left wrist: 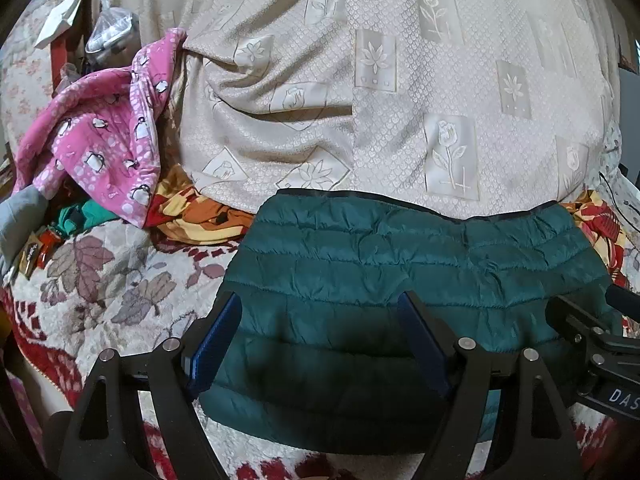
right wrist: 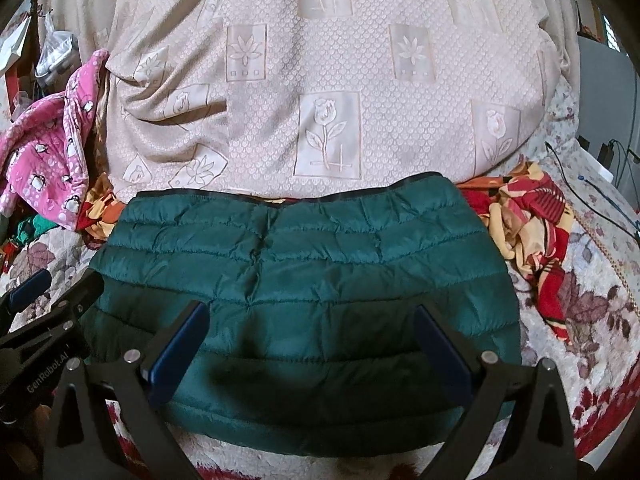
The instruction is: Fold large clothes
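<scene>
teal quilted jacket (right wrist: 304, 280) lies folded compact on the bed (left wrist: 120, 280), seemingly nearly done; both hand-held grippers, left (left wrist: 320, 344) and right (right wrist: 312, 352), gape wide, empty.

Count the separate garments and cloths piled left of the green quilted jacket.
3 that show: a pink penguin-print garment on top, a grey cloth at the far left, a green cloth underneath. More may be hidden.
</scene>
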